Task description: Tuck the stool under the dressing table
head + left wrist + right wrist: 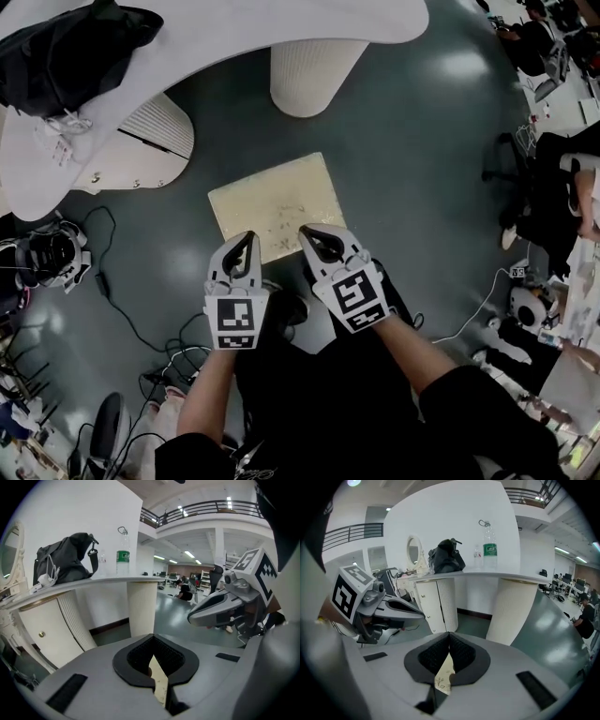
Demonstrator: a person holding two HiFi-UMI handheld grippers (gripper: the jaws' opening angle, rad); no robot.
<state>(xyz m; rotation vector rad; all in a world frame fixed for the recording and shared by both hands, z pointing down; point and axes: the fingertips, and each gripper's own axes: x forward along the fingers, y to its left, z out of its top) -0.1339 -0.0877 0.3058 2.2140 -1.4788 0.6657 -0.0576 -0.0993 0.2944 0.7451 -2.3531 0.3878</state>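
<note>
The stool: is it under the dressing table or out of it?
Out. In the head view the stool shows its whole seat, short of the dressing table edge.

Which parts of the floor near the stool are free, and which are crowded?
Free: the floor between the ribbed cabinet and the round column, beyond the stool; also right of the stool. Crowded: cables and a headset at left.

The head view looks steeply down from high above onto the stool [277,202] and the table [281,19] edge. Each gripper view sits close behind its own jaws and faces the table front from lower down. All three share the table and the black bag [66,42].
</note>
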